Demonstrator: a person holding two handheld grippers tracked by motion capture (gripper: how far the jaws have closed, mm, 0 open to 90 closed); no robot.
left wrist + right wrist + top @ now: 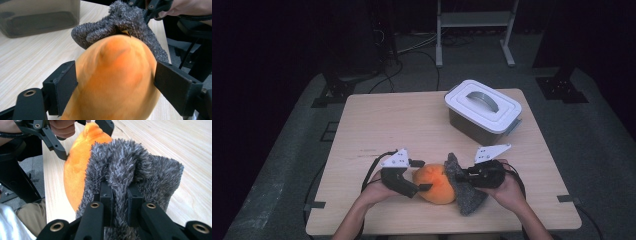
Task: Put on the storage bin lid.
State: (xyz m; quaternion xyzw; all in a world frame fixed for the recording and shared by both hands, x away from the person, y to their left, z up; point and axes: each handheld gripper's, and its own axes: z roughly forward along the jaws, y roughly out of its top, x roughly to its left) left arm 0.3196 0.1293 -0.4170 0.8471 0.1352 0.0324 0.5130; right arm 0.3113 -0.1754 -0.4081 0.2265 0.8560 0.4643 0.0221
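Right hand-held gripper (117, 195): jaws pinched tight on a fold of the grey fuzzy cloth (140, 170), pile bunched between them. Cloth drapes over the right end of the orange soft object (75, 170), touching it, rest of it trailing down toward the surface (412, 120).

Left hand-held gripper (115, 82): jaws straddle the orange object (115, 75). The left jaw touches its side, the right jaw sits at its edge or just off it. Contact looks light, more a loose cradle than a firm clamp; can't call it a solid grip.

High view: left hand-held gripper (418, 176) on the object's left, right hand-held gripper (462, 176) on its right, orange object (437, 183) on the near middle of the surface, cloth (464, 192) against its right side.

Progress, judged: looks like wiping or wrapping the orange object with the cloth. Done: cloth picked up, brought onto the object, object steadied. Left: most of the orange skin is bare, so the cloth has yet to cover or rub the bulk of it.

Lidded white-topped box (483, 110) at far right, shut, well apart.
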